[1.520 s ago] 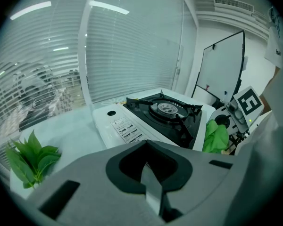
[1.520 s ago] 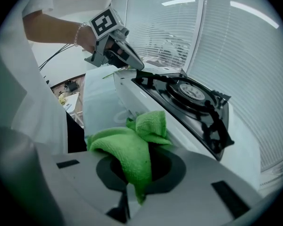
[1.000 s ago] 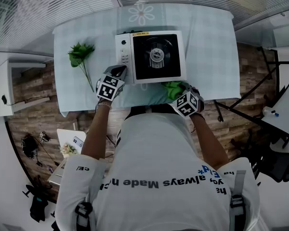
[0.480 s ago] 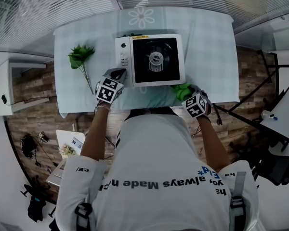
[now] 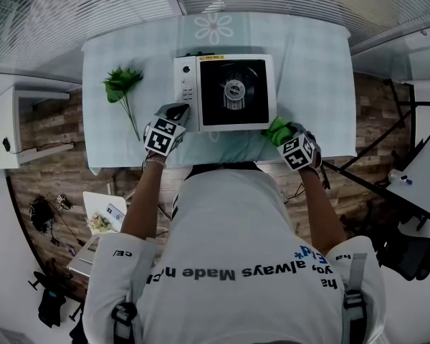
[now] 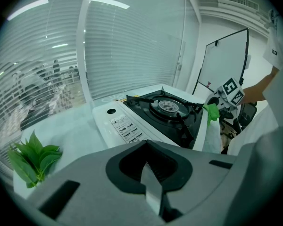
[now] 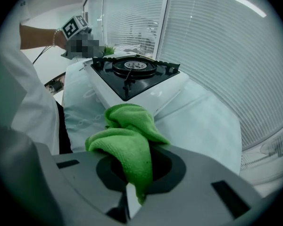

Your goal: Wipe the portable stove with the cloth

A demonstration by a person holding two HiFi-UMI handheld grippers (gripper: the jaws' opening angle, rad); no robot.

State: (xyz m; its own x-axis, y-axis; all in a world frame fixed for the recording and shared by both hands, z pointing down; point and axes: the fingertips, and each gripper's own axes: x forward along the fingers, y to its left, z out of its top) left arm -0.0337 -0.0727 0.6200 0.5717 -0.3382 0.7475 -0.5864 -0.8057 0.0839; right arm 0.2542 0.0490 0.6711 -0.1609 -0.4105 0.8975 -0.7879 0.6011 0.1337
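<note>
Head view: portable stove [image 5: 226, 92] at centre of table [image 5: 129, 49] | right gripper [image 5: 290, 143] clamped on cloth [image 5: 278, 130], just off the stove's lower-right corner | left gripper [image 5: 173, 115] closed, empty, at its lower-left corner | we judge: cloth carried in, next lay it on the stove top and sweep.

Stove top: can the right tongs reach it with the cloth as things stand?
Probably yes. The right tongs, shut on the cloth, sit just off the near right corner of the stove, and nothing stands between them.
</note>
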